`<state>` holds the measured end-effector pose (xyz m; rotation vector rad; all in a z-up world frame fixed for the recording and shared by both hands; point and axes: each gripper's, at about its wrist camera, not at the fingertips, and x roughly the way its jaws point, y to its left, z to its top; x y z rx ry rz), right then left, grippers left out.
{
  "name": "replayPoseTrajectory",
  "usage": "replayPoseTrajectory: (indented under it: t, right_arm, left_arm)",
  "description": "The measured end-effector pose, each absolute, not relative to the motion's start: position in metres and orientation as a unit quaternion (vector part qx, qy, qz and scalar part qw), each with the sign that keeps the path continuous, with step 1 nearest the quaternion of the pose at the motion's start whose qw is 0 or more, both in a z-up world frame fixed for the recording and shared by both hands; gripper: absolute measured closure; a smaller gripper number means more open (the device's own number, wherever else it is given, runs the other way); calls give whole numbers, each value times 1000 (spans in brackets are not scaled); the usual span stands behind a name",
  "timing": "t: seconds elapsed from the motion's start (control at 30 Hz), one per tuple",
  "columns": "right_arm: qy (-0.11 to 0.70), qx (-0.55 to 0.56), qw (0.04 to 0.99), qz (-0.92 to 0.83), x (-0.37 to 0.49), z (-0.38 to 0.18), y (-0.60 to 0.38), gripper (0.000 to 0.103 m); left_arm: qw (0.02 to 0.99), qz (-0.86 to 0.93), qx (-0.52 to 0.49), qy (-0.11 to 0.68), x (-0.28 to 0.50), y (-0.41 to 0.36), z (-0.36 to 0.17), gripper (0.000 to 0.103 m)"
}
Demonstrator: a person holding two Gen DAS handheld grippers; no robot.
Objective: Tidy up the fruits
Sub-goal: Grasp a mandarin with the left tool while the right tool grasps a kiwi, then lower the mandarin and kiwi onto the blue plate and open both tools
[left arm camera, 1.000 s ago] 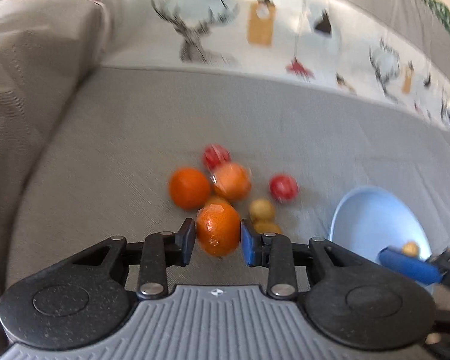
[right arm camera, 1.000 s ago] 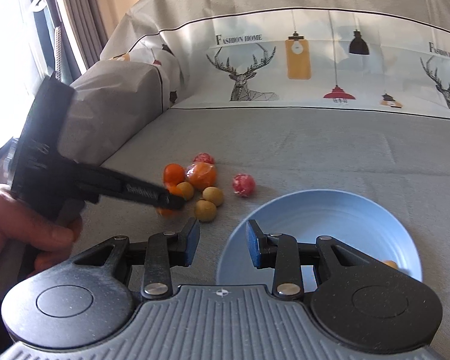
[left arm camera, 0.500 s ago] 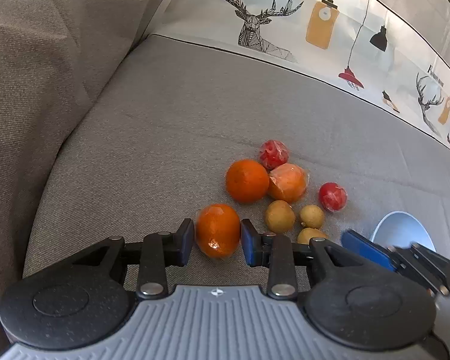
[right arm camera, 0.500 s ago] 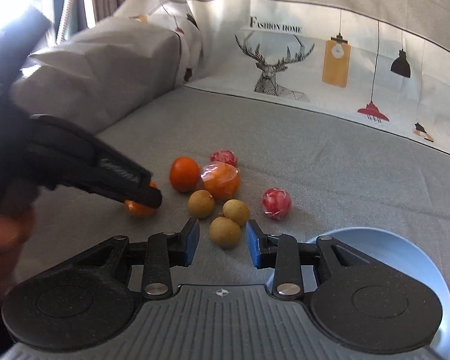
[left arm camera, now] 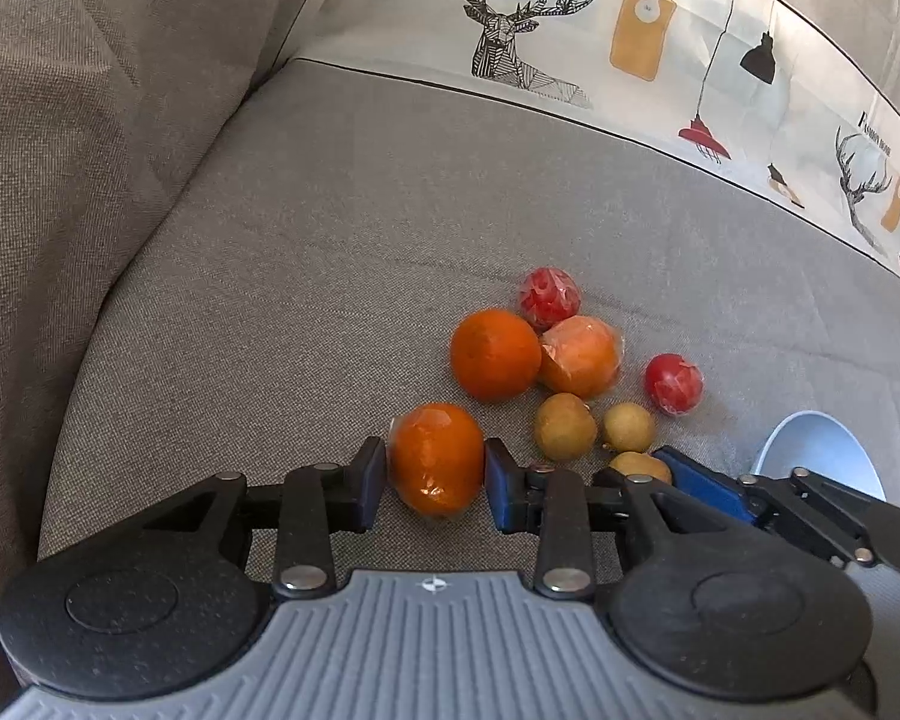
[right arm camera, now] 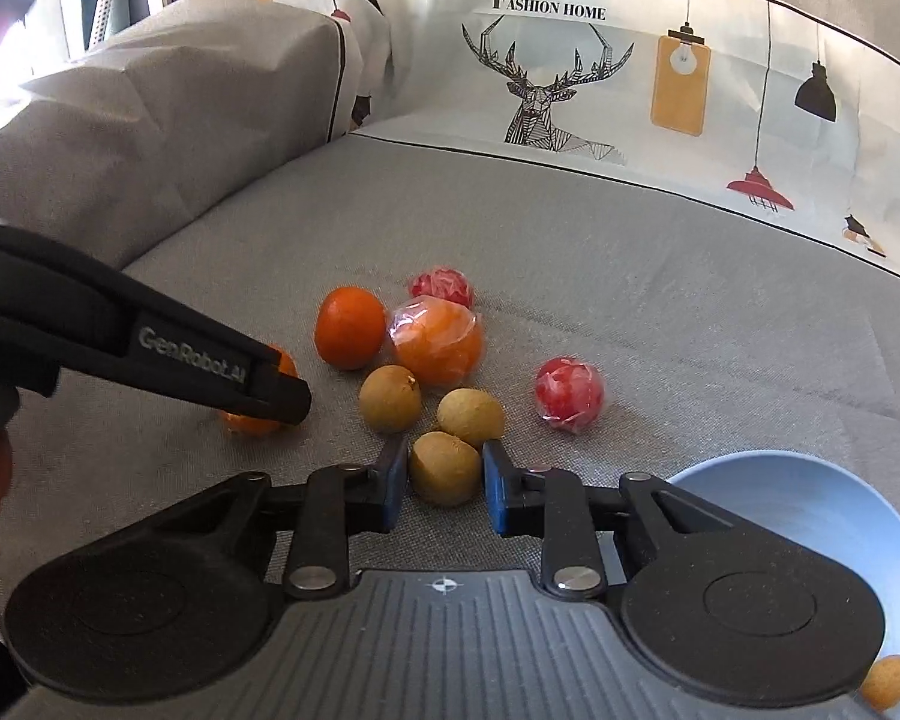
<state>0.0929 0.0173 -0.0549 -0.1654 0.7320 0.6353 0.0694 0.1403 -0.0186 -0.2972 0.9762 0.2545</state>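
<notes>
My left gripper (left arm camera: 435, 474) is shut on a wrapped orange (left arm camera: 437, 459) that rests low on the grey sofa seat. It also shows in the right wrist view (right arm camera: 258, 420), mostly hidden by the left gripper's finger (right arm camera: 270, 387). My right gripper (right arm camera: 441, 483) is open, its pads on either side of a brown longan (right arm camera: 444, 468) with small gaps. Two more longans (right arm camera: 390, 399) (right arm camera: 471, 417), a bare orange (right arm camera: 349, 336), a wrapped orange (right arm camera: 438, 342) and two wrapped red fruits (right arm camera: 570, 395) (right arm camera: 441, 287) lie just beyond. The blue bowl (right arm camera: 810, 510) at right holds one longan (right arm camera: 885, 681).
A grey cushion (right arm camera: 168, 114) rises at the left. The sofa back with deer and lamp print (right arm camera: 570, 78) stands behind the fruit. The grey seat (left arm camera: 330, 228) stretches bare to the left of and behind the pile.
The left gripper lowered the wrapped orange to the seat left of the pile. The right gripper moved from over the bowl to the fruit and now straddles a longan.
</notes>
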Motion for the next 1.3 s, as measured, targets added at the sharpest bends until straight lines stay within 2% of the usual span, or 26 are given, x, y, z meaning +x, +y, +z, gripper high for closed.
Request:
replayPoseTrajectory:
  t: [0.23, 0.43, 0.53, 0.67, 0.9, 1.13, 1.3]
  right_arm:
    - [328, -64, 891, 308, 76, -30, -4, 75]
    - [275, -56, 909, 309, 52, 14, -49, 75]
    - [253, -41, 920, 298, 38, 32, -85, 75]
    - [235, -32, 933, 270, 23, 36, -138, 75]
    - [262, 32, 943, 203, 26, 13, -199, 75]
    - [275, 30, 940, 202, 31, 0, -199, 75]
    - [280, 11, 936, 214, 38, -5, -181, 75]
  left_arm:
    - [884, 117, -138, 432, 57, 135, -4, 65]
    - [938, 79, -112, 318, 15, 111, 33, 65]
    - [952, 62, -86, 288, -1, 93, 44, 65]
    - [957, 47, -59, 281, -11, 67, 50, 65]
    - [954, 8, -35, 298, -16, 24, 38, 65]
    - [946, -66, 42, 316, -13, -26, 12, 65]
    - [942, -85, 52, 322, -9, -32, 1, 65]
